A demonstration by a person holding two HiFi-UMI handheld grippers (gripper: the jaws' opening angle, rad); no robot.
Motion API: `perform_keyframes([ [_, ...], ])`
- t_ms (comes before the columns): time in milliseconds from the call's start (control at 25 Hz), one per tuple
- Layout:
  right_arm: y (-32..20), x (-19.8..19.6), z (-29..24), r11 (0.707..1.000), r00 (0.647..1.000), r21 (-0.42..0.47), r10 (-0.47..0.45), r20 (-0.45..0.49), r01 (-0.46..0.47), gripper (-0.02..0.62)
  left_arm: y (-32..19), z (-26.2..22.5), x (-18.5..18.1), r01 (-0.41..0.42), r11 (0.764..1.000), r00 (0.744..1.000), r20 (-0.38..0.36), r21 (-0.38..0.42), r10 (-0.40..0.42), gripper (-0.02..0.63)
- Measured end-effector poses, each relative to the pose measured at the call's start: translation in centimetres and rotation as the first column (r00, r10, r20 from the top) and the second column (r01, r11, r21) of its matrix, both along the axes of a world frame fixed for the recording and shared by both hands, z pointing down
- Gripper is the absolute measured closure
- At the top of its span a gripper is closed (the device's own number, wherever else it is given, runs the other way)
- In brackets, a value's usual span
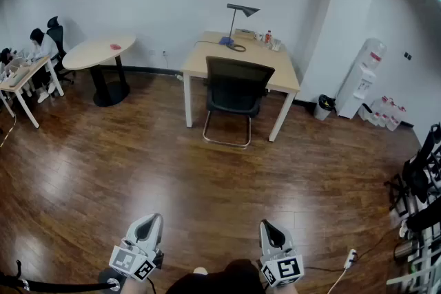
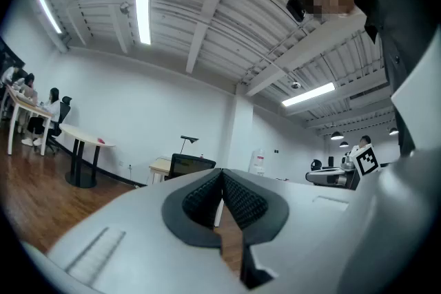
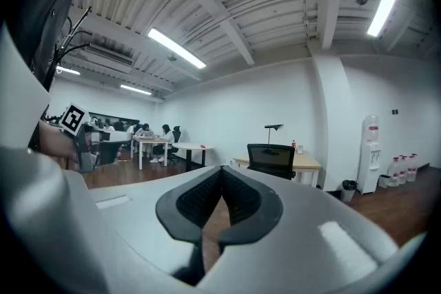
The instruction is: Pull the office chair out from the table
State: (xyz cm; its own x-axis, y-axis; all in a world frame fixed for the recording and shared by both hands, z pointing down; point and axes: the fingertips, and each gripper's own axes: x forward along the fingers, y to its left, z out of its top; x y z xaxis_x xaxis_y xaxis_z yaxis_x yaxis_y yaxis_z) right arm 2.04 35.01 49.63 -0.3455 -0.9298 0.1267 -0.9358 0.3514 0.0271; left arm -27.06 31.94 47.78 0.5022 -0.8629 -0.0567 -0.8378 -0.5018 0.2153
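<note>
Head view: office chair point(image 1: 234, 89) seemingly tucked against table point(image 1: 205, 56).

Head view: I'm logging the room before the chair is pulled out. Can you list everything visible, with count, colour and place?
office chair: one, black, pushed in at the desk's near side
desk: one, light wood, white legs, centre by the far wall
desk lamp: one, dark, on the desk
round table: one, pale top, black pedestal, left
water dispenser: one, white, right
bin: one, black, beside the dispenser
water jugs: several, pale, far right floor
seated person: one, white top, far left
left tongs: one, grey, shut, bottom left
right tongs: one, grey, shut, bottom right
</note>
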Motion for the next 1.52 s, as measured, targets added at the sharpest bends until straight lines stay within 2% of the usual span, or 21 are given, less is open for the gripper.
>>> perform_keyframes([
  [160, -0.9, 0.3, 0.3, 1.0, 1.0, -0.022, -0.01, 0.029, 0.011, 0.581, -0.5, 0.6, -0.1, 0.01, 1.0, 1.0, -0.024, -0.019, -0.011, 0.604],
  [400, -2.8, 0.5, 0.8, 1.0, 1.0, -0.022, -0.008, 0.019, 0.008, 0.581, -1.8, 1.3, -0.1, 0.017, 0.999, 0.999, -0.033, -0.034, -0.018, 0.604],
  [640, -6.5, 1.3, 0.8, 0.995, 0.992, 0.002, -0.1, 0.081, 0.1, 0.581, -5.2, -0.1, 2.0, 0.029, 1.0, 0.999, -0.014, -0.004, -0.029, 0.604],
  [760, -8.8, 2.1, 0.1, 0.994, 0.99, 0.033, -0.108, 0.09, 0.105, 0.581, -7.3, -0.8, 3.2, 0.027, 1.0, 1.0, -0.003, 0.012, -0.027, 0.604],
  [1120, -14.5, 8.7, -1.2, 0.997, 0.989, 0.064, -0.059, 0.139, 0.05, 0.581, -14.3, -2.2, 9.0, -0.007, 0.999, 1.0, 0.014, 0.048, 0.007, 0.604],
  [1280, -16.2, 11.7, -1.8, 0.996, 0.99, 0.084, -0.05, 0.134, 0.039, 0.581, -16.7, -2.7, 11.5, 0.005, 0.998, 1.0, 0.007, 0.067, -0.005, 0.604],
  [1520, -18.2, 13.8, -0.7, 0.997, 0.987, 0.047, -0.072, 0.144, 0.066, 0.581, -18.5, -2.9, 13.4, 0.032, 0.997, 0.999, 0.013, 0.063, -0.033, 0.604],
])
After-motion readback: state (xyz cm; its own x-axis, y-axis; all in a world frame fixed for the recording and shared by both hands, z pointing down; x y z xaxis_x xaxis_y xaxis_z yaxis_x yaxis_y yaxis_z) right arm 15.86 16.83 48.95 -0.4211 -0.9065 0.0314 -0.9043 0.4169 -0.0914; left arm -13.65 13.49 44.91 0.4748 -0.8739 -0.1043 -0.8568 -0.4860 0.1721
